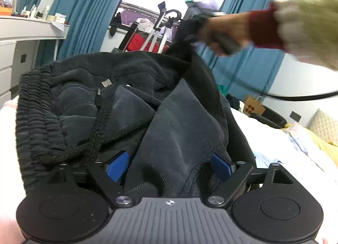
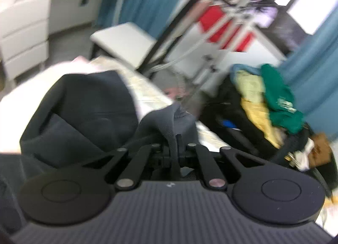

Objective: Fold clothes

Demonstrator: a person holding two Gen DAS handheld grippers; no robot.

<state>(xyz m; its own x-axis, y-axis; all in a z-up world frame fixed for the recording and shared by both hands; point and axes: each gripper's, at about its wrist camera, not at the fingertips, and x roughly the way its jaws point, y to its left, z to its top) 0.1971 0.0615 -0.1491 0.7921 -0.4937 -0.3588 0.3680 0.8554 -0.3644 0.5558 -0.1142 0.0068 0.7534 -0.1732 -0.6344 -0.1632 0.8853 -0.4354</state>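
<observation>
1. Black cotton trousers [image 1: 118, 104] lie bunched on the bed [image 1: 274, 151] right in front of your left gripper [image 1: 169, 168], with the elastic waistband [image 1: 36, 121] off to the left of its fingers and the drawstring [image 1: 109, 134] trailing across the cloth just ahead of them.
2. Your left gripper's blue fingers [image 1: 117, 168] stand spread wide. Cloth is heaped between them, but the pads do not seem to press on it, so nothing is held on that side.
3. Your right gripper [image 2: 176, 149] is clenched on a fold of the dark fabric [image 2: 169, 123]; in the left view your right hand [image 1: 224, 34] lifts that corner up and away, above and beyond the left fingers.
4. Folding has barely begun, by my reading: the trousers are still crumpled, no neat fold shows, and the legs are not laid flat.
5. More clothes [image 2: 272, 100] are piled well to the right of your right fingers, apparently still waiting.
6. You still need to spread the trousers out, fold them, then move on to the pile.
</observation>
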